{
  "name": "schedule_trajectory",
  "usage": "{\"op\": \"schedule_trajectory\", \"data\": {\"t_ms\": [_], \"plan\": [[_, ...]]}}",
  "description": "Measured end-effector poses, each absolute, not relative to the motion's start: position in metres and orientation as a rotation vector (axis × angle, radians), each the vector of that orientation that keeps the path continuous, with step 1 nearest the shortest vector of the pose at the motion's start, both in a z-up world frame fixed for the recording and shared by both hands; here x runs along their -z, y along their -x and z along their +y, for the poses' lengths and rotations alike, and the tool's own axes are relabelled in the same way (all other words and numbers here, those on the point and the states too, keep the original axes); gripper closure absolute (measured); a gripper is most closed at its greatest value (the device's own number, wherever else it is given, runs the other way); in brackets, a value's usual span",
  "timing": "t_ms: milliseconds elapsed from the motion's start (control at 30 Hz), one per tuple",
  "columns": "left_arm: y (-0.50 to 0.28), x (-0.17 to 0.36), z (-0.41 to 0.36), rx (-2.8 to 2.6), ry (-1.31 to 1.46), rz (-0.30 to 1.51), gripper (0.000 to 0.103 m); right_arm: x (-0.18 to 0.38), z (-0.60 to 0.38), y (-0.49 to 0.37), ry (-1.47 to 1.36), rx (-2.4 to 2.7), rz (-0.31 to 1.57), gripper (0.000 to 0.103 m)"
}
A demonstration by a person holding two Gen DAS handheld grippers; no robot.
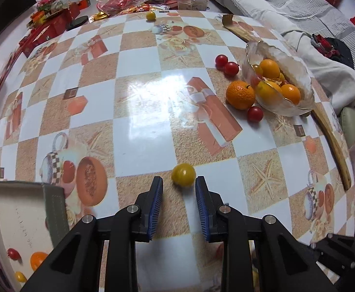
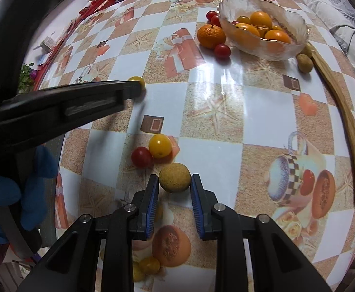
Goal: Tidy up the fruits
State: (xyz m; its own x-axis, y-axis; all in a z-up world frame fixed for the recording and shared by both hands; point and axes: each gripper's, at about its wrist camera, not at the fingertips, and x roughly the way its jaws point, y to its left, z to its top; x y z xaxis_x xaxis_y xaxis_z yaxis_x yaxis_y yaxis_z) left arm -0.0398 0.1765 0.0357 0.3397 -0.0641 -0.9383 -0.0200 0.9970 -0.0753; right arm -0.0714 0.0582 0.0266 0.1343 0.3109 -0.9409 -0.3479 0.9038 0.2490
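Table centre (image 1: 138, 112) open; fruits crowd glass bowl (image 1: 296, 77).

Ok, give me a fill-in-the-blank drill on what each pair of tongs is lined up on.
1. The left tongs are open around a small ___ tomato.
2. The right tongs frame a rough tan ___.
3. The big orange sits ___ the glass bowl.

Missing: yellow; ball; outside
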Motion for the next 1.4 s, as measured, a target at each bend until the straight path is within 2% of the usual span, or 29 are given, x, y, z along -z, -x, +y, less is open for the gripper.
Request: {"op": "schedule_trajectory", "data": {"t_ms": [333, 833, 1400], "plan": [[0.084, -0.060, 0.210, -0.027, 0.115, 1.210, 0.073, -0.039, 0.056, 0.082, 0.034, -0.483, 1.358, 0.074], [0.133, -0.086, 0.274, -0.123, 0.190, 1.179, 0.073, -0.068, 0.103, 0.095, 0.097, -0.566, 1.340, 0.074], [0.204, -0.069, 0.351, -0.268, 0.294, 1.225, 0.073, -0.081, 0.173, 0.108, 0.170, -0.686, 1.326, 0.074]]}}
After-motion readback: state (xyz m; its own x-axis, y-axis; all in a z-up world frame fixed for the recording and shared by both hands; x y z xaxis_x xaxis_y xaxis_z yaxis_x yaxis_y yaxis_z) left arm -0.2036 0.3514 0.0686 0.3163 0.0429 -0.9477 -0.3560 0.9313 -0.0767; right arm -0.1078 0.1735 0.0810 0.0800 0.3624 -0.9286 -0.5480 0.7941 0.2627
